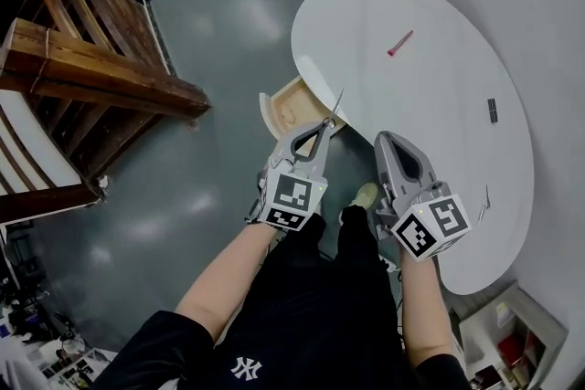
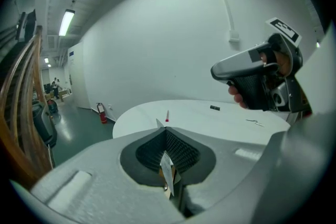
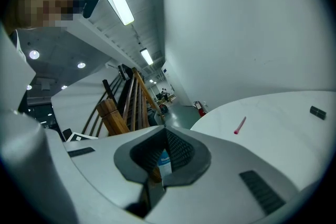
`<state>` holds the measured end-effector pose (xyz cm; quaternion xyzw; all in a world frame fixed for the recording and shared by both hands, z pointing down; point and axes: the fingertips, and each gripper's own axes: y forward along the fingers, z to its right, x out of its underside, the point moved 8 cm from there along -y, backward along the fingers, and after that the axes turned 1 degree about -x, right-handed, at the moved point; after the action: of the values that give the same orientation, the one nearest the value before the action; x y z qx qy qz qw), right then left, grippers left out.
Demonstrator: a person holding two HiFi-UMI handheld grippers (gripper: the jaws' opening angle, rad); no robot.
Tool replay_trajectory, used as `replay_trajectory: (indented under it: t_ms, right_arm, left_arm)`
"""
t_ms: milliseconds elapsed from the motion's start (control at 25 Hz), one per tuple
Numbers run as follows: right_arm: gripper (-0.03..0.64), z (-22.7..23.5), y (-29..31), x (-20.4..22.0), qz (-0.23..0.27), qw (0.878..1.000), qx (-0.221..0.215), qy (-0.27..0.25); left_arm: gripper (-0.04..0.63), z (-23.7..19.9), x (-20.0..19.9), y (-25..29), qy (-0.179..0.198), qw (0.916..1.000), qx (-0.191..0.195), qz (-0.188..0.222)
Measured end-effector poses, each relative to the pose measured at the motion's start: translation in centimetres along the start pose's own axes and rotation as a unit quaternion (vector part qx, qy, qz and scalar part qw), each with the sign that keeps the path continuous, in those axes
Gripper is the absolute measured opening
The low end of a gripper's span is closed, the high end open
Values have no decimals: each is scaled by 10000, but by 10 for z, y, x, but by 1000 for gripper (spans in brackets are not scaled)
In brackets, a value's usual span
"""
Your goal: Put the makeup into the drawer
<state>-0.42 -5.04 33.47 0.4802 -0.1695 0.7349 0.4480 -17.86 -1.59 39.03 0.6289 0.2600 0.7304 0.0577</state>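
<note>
A pink makeup stick (image 1: 399, 43) (image 2: 167, 116) (image 3: 239, 125) lies on the white oval table (image 1: 411, 123). A small black item (image 1: 492, 110) (image 2: 214, 108) and a thin metal piece (image 1: 484, 199) (image 2: 255, 122) lie further right. A wooden drawer (image 1: 274, 110) stands open under the table's left edge. My left gripper (image 1: 324, 125) (image 2: 160, 126) hovers over the drawer's corner, shut on a thin silvery stick (image 1: 337, 101) that pokes out past its tips. My right gripper (image 1: 384, 140) (image 3: 160, 127) is shut with nothing in it, beside the left one at the table's near edge.
A wooden stair railing (image 1: 91, 68) runs along the left. A red fire extinguisher (image 2: 103, 113) stands on the grey floor by the far wall. A shelf unit (image 1: 512, 333) sits at the bottom right. The person's shoe (image 1: 364, 195) shows under the grippers.
</note>
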Motion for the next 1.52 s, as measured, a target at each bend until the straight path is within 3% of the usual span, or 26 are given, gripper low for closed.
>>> replay_trajectory:
  t_ms: [760,1120,1400,1520]
  right_arm:
    - [14,-8,67,68,-577,9981,-118,169]
    - [14,10,76,107,-698,9970,8,343]
    - [14,23,76,120,-772,9964,108,321]
    - [14,27,77,123,-803,9962,112,310]
  left_arm:
    - [9,-72,103,29,-919,9920,-768,-390]
    - [9,-79,154,61,-1281,9875,-728,-559]
    - [9,-70,172,85,-1622,9844,-419,-543]
    - [9,-73,177,92,-1606,9841,-475,-600]
